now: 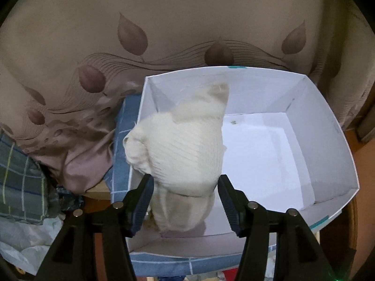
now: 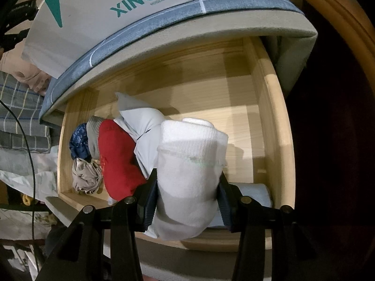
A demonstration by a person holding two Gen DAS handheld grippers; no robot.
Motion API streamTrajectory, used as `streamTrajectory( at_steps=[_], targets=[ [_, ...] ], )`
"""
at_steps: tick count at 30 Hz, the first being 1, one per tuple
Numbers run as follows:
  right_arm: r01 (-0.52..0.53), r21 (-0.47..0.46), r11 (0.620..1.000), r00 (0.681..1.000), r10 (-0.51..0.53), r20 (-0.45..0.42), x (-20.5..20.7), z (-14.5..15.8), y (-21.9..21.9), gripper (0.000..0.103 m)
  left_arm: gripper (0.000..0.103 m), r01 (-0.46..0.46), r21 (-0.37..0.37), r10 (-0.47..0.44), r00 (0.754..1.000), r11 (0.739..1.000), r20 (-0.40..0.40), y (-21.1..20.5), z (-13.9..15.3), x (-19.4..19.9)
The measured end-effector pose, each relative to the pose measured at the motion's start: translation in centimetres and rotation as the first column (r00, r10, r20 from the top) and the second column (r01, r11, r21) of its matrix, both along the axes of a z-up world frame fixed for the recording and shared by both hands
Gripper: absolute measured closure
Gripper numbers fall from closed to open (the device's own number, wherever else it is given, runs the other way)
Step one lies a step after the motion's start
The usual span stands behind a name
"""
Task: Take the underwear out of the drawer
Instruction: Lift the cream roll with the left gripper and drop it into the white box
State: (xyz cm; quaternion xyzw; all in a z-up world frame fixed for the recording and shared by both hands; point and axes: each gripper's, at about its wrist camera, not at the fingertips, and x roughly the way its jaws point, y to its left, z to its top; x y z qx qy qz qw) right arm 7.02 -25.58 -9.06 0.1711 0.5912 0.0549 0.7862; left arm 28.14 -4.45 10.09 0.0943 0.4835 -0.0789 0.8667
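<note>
**Right fingers clamped on white roll, left ones loose over box**

Right gripper (image 2: 187, 194): my fingers are narrow and pressed on both sides of a rolled white knit garment (image 2: 191, 175), held above the open wooden drawer (image 2: 276, 126). Left in the drawer, along its left side: a red piece (image 2: 119, 161), a pale grey piece (image 2: 143, 124), a blue patterned one (image 2: 78, 140), a beige crumpled one (image 2: 85, 175). A light blue fold (image 2: 255, 193) lies at the near right corner.

Left gripper (image 1: 185, 199): fingers stand part open, over a cream ribbed garment (image 1: 182, 149). The left finger sits just at its edge, the right one (image 1: 228, 199) stands clear; I can't tell any pad pressure. The garment drapes over the left wall of a white cardboard box (image 1: 328, 126), partly inside. The box sits on a blue checked cushion (image 1: 121, 140), leaf-print cloth (image 1: 187, 11) behind it.
</note>
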Motion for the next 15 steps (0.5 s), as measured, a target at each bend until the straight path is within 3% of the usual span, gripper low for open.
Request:
streamTrajectory(
  at_steps=[8,15],
  targets=[
    [0.000,-0.003,1.000,1.000,0.000,0.001,0.0,0.0,0.0,0.060,0.043,-0.015,0.010,0.015,0.998,1.000,0.054,0.6,1.1,-1.2],
    [-0.002,-0.021,1.000,1.000,0.002,0.004,0.1,0.0,0.0,0.060,0.043,-0.024,-0.020,0.026,0.996,1.000,0.085,2.9,2.5,-6.3]
  ],
)
